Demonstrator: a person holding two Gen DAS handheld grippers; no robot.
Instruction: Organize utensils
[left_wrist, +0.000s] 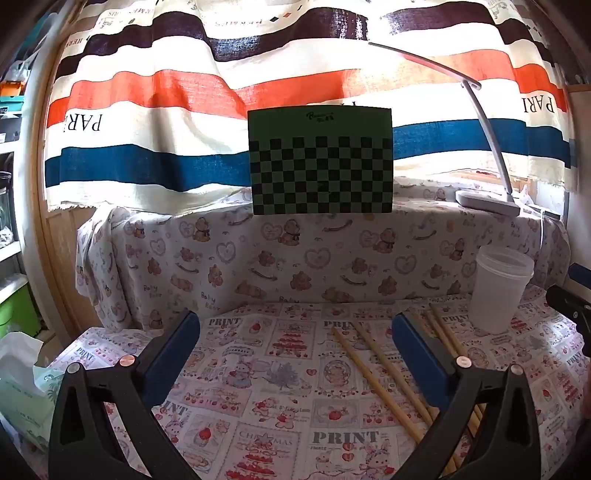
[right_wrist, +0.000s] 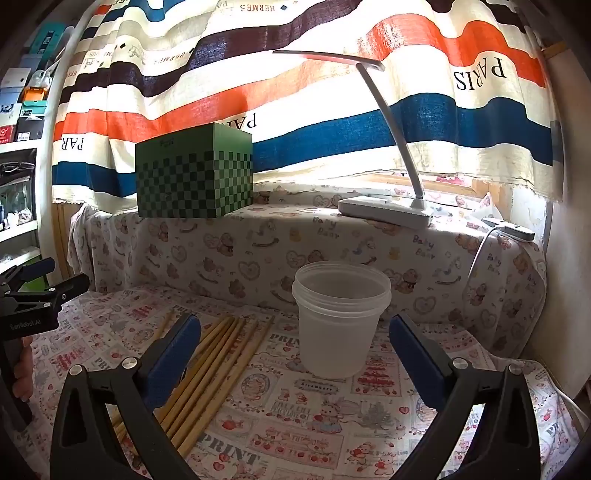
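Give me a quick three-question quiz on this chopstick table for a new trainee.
1. True or false: the translucent plastic cup already holds chopsticks.
2. Multiple choice: the green checkered box stands on A) the raised ledge behind the table, B) the printed tablecloth beside the cup, C) the lamp base.
3. Short answer: how do the right tongs and the left tongs stand, and do they hold anything?

Key:
1. False; the cup is empty and the chopsticks lie on the tablecloth.
2. A.
3. Both wide open, holding nothing.
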